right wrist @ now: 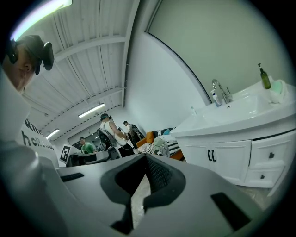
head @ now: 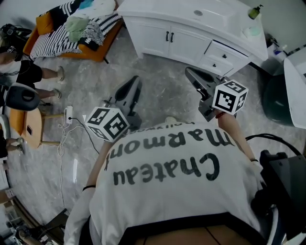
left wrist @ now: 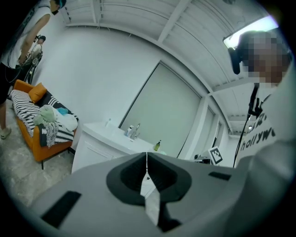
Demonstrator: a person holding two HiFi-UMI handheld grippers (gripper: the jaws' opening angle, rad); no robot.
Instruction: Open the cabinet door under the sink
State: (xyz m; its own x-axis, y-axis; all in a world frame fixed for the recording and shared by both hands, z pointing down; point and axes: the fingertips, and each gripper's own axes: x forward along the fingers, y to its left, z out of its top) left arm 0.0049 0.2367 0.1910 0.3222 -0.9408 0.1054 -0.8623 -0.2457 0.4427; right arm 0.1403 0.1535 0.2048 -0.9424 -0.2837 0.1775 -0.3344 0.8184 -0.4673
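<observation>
The white vanity cabinet (head: 158, 38) stands at the far side of the floor, with a sink (head: 198, 13) in its top. Its two doors meet at a pair of black handles (head: 169, 36), which the right gripper view also shows as handles (right wrist: 211, 155). My left gripper (head: 135, 79) is shut and empty, hanging over the floor well short of the doors. My right gripper (head: 190, 72) is also shut and empty, close to the drawers (head: 217, 57) at the cabinet's right. In the left gripper view the cabinet (left wrist: 90, 148) lies ahead to the left of the closed gripper (left wrist: 146, 159).
An orange sofa (head: 71, 33) piled with striped cloth stands left of the cabinet. A wooden stool (head: 31, 127) and cables (head: 67, 129) lie at the left. A dark bin (head: 277, 100) sits right. A green soap bottle (head: 255, 12) stands on the counter. People (right wrist: 108, 132) stand far off.
</observation>
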